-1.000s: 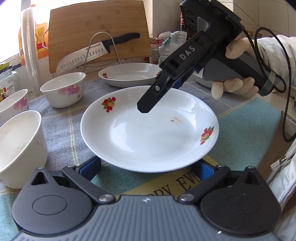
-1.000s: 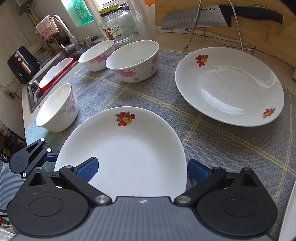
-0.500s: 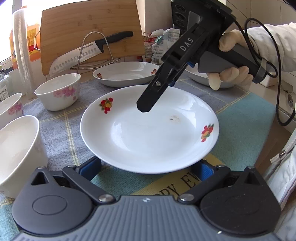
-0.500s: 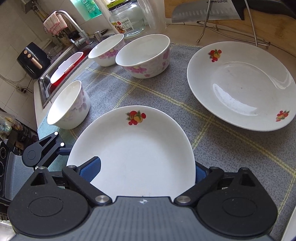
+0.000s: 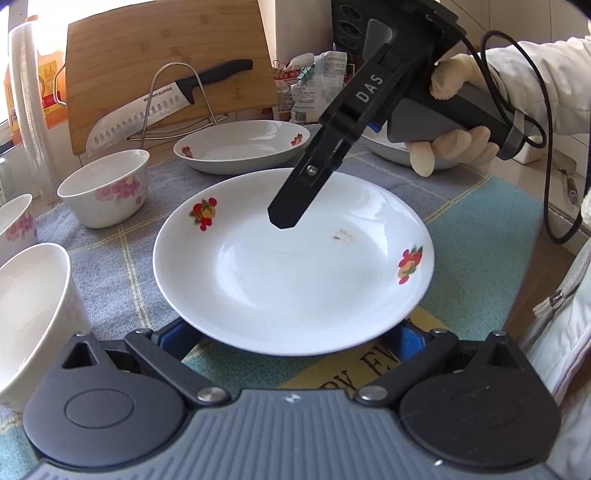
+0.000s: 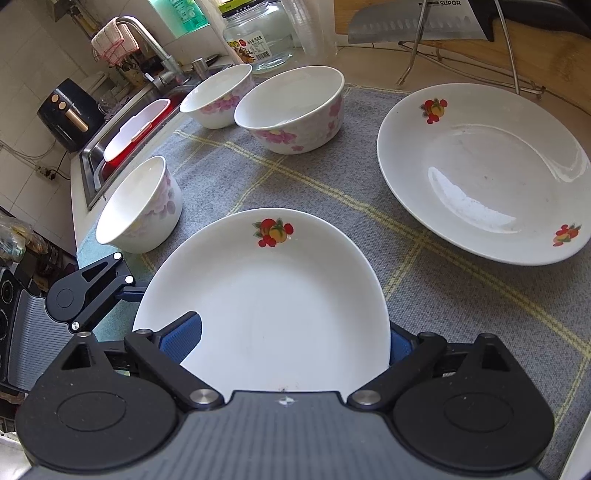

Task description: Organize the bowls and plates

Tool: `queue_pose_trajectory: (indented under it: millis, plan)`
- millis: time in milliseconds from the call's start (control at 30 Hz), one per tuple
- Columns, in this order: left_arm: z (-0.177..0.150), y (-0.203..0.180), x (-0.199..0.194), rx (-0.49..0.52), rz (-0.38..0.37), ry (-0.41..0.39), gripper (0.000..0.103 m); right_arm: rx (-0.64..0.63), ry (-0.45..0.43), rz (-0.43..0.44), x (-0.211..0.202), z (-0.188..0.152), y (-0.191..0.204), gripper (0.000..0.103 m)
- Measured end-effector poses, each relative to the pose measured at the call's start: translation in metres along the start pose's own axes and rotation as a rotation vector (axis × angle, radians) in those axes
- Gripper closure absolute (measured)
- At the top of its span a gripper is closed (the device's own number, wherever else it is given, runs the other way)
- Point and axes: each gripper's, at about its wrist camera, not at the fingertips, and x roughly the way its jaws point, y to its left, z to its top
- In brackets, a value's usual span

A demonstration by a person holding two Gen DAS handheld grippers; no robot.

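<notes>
A white plate with fruit decals (image 5: 291,266) (image 6: 269,295) lies on the grey mat (image 6: 443,295), between both grippers. My left gripper (image 5: 291,336) is open, and the plate's near rim partly hides both blue pads. My right gripper (image 6: 286,343) stands wide and straddles the plate's opposite rim. One of its fingers (image 5: 291,206) hangs over the plate's inside, and the other pad is tucked behind the edge. Neither visibly presses. A second plate (image 6: 480,173) and a third (image 5: 388,151) lie farther back. Three flowered bowls (image 6: 291,107) (image 6: 218,96) (image 6: 136,206) stand to the left.
A cutting board (image 5: 166,74) and a knife on a wire rack (image 5: 166,96) stand at the back. A glass jar (image 6: 258,33), stacked plastic cups (image 5: 26,99) and a sink (image 6: 122,144) lie beyond the bowls. A gloved hand (image 5: 454,147) holds the right gripper.
The right gripper's jaws have narrowed a little. Its right pad, once clear of the plate's edge, now sits against and behind it. The plates and bowls have not moved.
</notes>
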Motion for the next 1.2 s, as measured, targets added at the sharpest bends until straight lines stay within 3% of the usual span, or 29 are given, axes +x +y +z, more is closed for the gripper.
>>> queue_pose_trajectory:
  millis: [567, 1200]
  plan:
    - [0.007, 0.001, -0.001, 0.023, 0.003, 0.045, 0.002, 0.002, -0.013, 0.009, -0.004, -0.002, 0.003, 0.002]
    - [0.029, -0.003, -0.005, 0.035, -0.015, 0.021, 0.002, -0.008, -0.059, -0.016, -0.035, -0.006, 0.004, 0.002]
